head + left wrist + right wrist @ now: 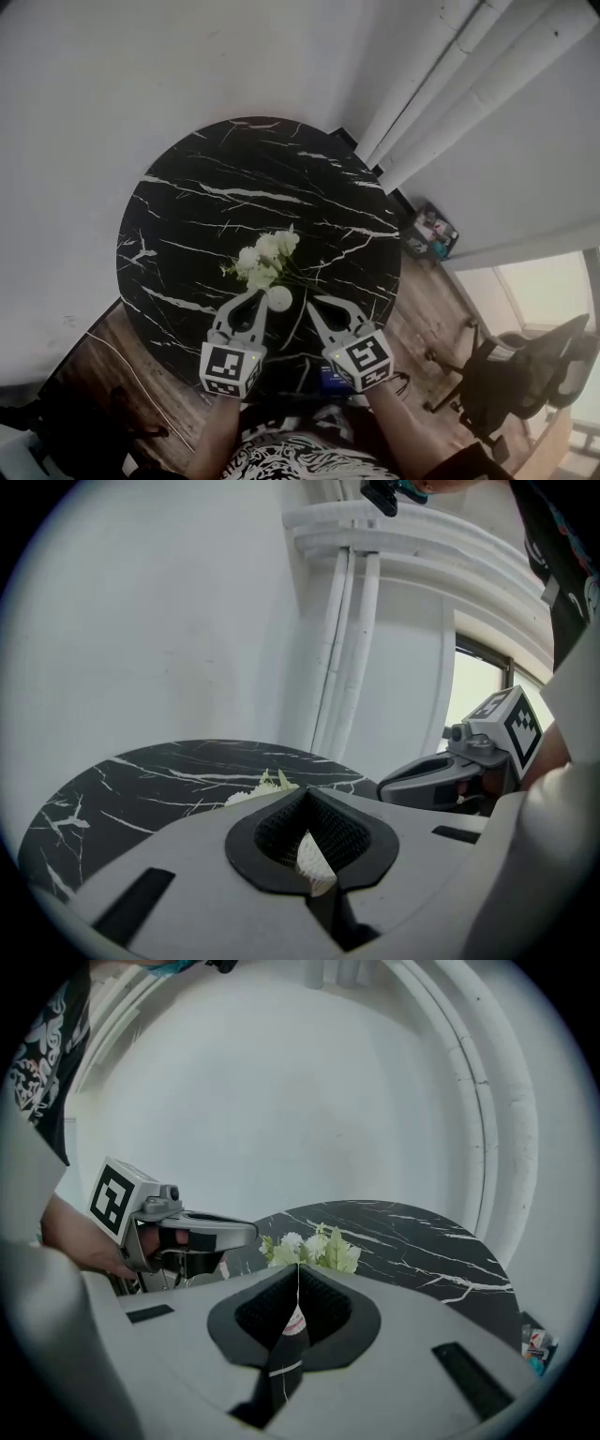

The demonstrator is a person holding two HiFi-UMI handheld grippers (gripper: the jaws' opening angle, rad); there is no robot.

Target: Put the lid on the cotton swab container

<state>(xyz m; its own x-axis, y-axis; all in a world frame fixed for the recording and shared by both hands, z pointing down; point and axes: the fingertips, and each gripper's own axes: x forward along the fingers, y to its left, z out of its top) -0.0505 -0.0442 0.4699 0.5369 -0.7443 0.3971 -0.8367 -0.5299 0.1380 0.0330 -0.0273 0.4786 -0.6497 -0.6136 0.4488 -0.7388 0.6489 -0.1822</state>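
Note:
My left gripper (pixel 251 298) hovers over the near side of a round black marble table (pixel 206 197). It is shut on a white ribbed lid (pixel 311 862), which shows as a white disc (pixel 278 298) at its tip. In the left gripper view the jaws (pixel 305 794) meet around the lid's edge. My right gripper (pixel 312 305) is level with it, close to the right. Its jaws (pixel 298 1267) are shut on a thin clear wall with a reddish label (pixel 294 1323), apparently the cotton swab container, mostly hidden. Each gripper sees the other: right gripper (pixel 441 775), left gripper (pixel 202 1232).
White flowers (pixel 267 258) lie mid-table just beyond both fingertips. White pipes (pixel 450 84) run down the wall at the right. A dark office chair (pixel 525 366) and a small box (pixel 431 232) stand on the wooden floor to the right. A blue thing (pixel 330 377) sits under my right gripper.

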